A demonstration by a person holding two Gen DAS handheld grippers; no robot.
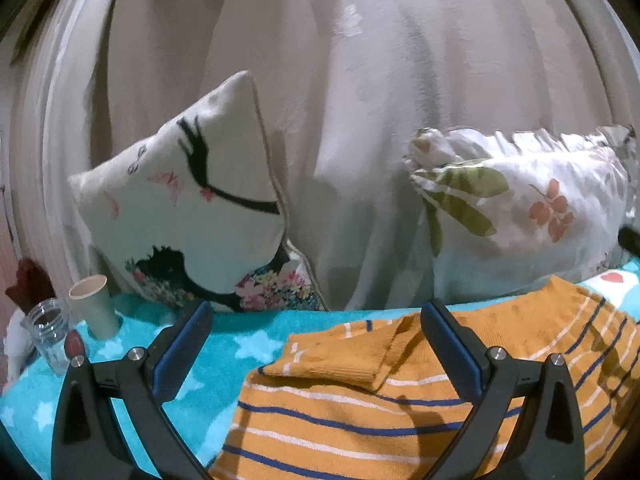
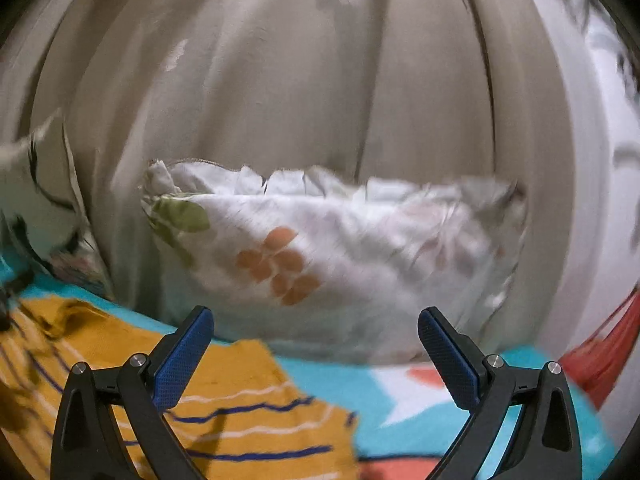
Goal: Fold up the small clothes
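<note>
Tongs first: my left tongs [image 1: 316, 344] and right tongs [image 2: 316, 350] both gape wide, holding nothing. I see the sweater [image 1: 360, 412] spread on the blanket [image 1: 224, 344] beneath them, pillows [image 2: 340, 256] and curtain [image 1: 360, 100] beyond.

- My view from the right wrist is smeared; the floral pillow [image 2: 320, 256] shows only soft blotches.
- Below that pillow, the striped orange garment [image 1: 360, 408] runs past the bottom edge.
</note>
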